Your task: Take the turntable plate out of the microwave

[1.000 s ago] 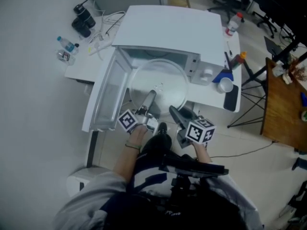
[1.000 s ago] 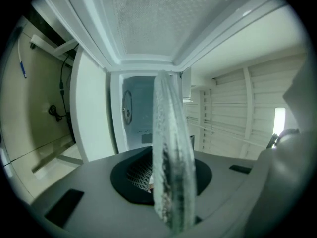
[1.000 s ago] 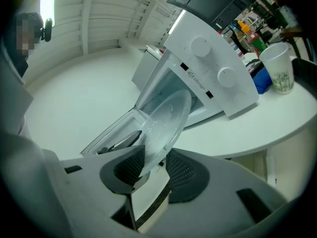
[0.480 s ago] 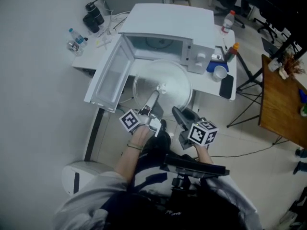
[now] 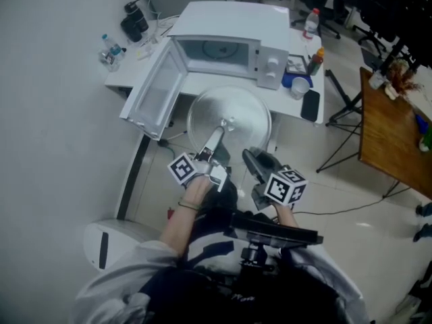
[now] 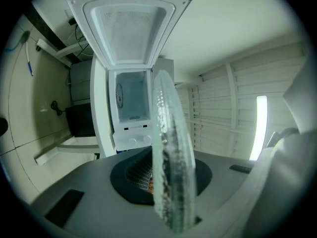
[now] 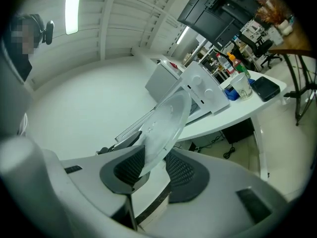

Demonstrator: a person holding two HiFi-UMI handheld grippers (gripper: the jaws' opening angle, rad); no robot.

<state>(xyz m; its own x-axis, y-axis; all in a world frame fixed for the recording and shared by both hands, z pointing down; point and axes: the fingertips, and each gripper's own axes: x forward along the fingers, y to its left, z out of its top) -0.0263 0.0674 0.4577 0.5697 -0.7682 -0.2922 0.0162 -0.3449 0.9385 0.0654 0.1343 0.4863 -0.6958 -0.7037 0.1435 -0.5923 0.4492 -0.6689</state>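
Observation:
The clear glass turntable plate (image 5: 229, 117) hangs in the air in front of the table's front edge, outside the white microwave (image 5: 226, 46). The microwave door (image 5: 154, 90) stands swung open to the left. My left gripper (image 5: 223, 128) reaches in over the plate's near half and is shut on it; in the left gripper view the plate (image 6: 171, 148) stands edge-on between the pads. My right gripper (image 5: 248, 155) is shut on the plate's near rim, and the right gripper view shows the plate (image 7: 166, 120) wedged between its dark pads (image 7: 183, 172).
On the white table (image 5: 287, 106), right of the microwave, stand a cup (image 5: 298, 86), bottles (image 5: 312, 22) and a dark phone (image 5: 310, 104). Black flasks (image 5: 131, 20) sit at the back left. A wooden desk (image 5: 391, 133) is at the right, a white bin (image 5: 108, 245) lower left.
Both grippers have drawn back from the microwave with the plate in them. The plate has come out of the cavity and now hangs clear of the table edge.

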